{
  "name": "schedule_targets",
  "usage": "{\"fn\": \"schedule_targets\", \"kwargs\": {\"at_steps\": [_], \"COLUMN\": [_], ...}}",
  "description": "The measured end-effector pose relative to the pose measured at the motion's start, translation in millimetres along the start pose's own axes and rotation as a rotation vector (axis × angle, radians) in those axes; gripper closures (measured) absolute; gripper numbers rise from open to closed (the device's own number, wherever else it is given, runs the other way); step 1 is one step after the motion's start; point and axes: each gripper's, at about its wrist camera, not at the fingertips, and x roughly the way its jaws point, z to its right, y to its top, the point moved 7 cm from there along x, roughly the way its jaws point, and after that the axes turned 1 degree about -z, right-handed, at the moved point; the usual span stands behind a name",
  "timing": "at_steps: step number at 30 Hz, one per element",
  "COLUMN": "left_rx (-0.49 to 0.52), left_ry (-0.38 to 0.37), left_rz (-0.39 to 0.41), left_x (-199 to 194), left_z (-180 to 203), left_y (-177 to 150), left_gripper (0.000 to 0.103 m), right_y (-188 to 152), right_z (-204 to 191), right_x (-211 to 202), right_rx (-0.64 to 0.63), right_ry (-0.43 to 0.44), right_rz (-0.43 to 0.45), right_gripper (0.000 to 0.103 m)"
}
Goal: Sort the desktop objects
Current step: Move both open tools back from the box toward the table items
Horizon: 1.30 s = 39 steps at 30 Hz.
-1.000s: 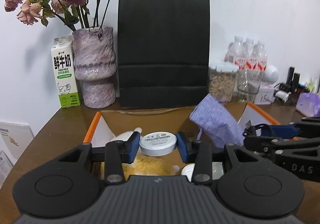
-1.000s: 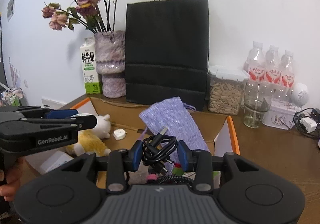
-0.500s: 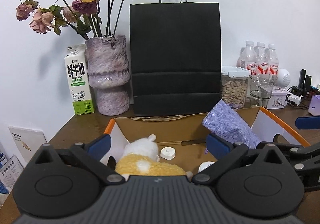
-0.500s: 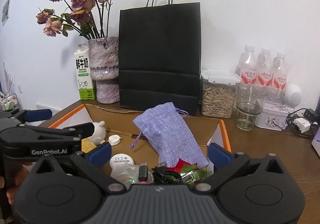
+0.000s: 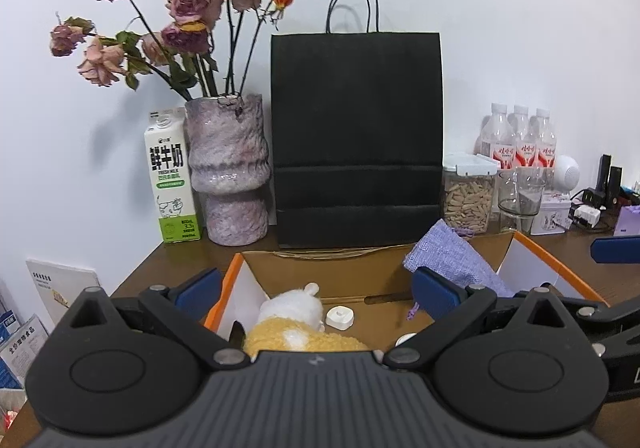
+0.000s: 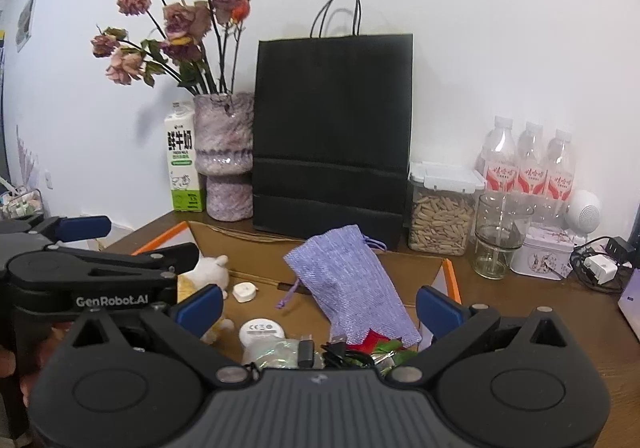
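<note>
An open cardboard box (image 5: 320, 268) (image 6: 248, 248) with orange-edged flaps holds the sorted items. In it lie a white and yellow plush toy (image 5: 296, 322) (image 6: 208, 268), a small white square device (image 5: 339, 316) (image 6: 245, 292), a white round device (image 6: 261, 330), a purple cloth pouch (image 5: 456, 260) (image 6: 352, 284) and a black cable (image 6: 340, 354). My left gripper (image 5: 316, 288) is open and empty above the box's near left. My right gripper (image 6: 320, 306) is open and empty above the box's near right.
Behind the box stand a black paper bag (image 5: 356, 140), a vase of dried roses (image 5: 228, 176) and a milk carton (image 5: 172, 176). To the right are a jar of seeds (image 6: 440, 212), a glass (image 6: 498, 236), water bottles (image 6: 528, 160), a tin (image 6: 544, 256) and a charger (image 6: 598, 268).
My left gripper opened and let the white round device drop into the box. My right gripper opened and let the black cable drop into the box. Both have since lifted back.
</note>
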Motion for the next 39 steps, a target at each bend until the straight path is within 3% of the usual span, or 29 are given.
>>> {"fn": "schedule_targets", "kwargs": {"at_steps": [13,25,39], "left_rx": [0.006,0.04,0.099], "left_ry": [0.032,0.034,-0.1], "left_rz": [-0.017,-0.096,-0.239], "left_x": [-52,-84,-98], "left_z": [-16,-27,-12], "left_y": [-19,-65,-121], "left_gripper": [0.0,0.0,0.0], "right_y": [-21,-73,-119], "right_z": [-10,-14,-18], "right_x": [-54,-85,-85], "right_rx": [-0.019,-0.036,-0.04], "right_ry": [0.006,0.004,0.018], "right_rz": [0.008,-0.076,-0.19], "right_gripper": [0.0,0.0,0.0]}}
